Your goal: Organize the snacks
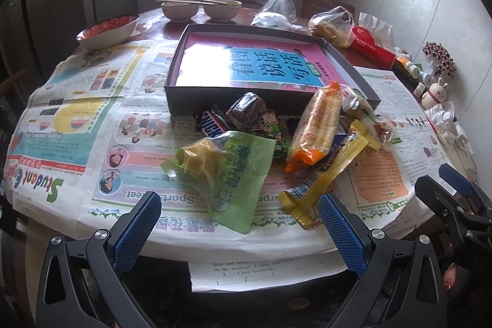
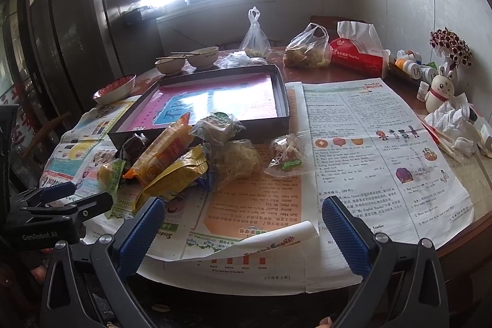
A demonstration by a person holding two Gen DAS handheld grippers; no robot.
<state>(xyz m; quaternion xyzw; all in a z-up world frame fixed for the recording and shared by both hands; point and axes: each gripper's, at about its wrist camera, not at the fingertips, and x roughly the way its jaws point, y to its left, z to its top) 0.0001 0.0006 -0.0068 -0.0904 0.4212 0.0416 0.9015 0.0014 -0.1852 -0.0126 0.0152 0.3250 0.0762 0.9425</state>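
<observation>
A heap of snacks lies on newspaper in front of a shallow dark box [image 1: 172, 73] [image 2: 284, 100] lined with a pink and blue printed sheet. In the heap are a green wrapper [image 1: 236, 171], an orange cracker pack [image 1: 316, 128] [image 2: 166, 154], a Snickers bar [image 1: 212, 125], a yellow bar wrapper [image 1: 332, 171] [image 2: 172, 177] and a clear packet [image 2: 287, 157] lying apart to the right. My left gripper [image 1: 240, 226] hovers open at the table's near edge, just short of the green wrapper. My right gripper [image 2: 243, 229] is open over the newspaper, right of the heap. Both hold nothing.
Bowls [image 1: 178, 9] [image 2: 203, 56], a red-rimmed dish [image 1: 107, 31], tied plastic bags [image 1: 279, 8] [image 2: 307, 49], a red tissue pack [image 2: 356, 54] and small bottles with a rabbit figure [image 2: 441, 94] ring the far and right sides. Crumpled tissue [image 2: 455, 122] lies at the right edge.
</observation>
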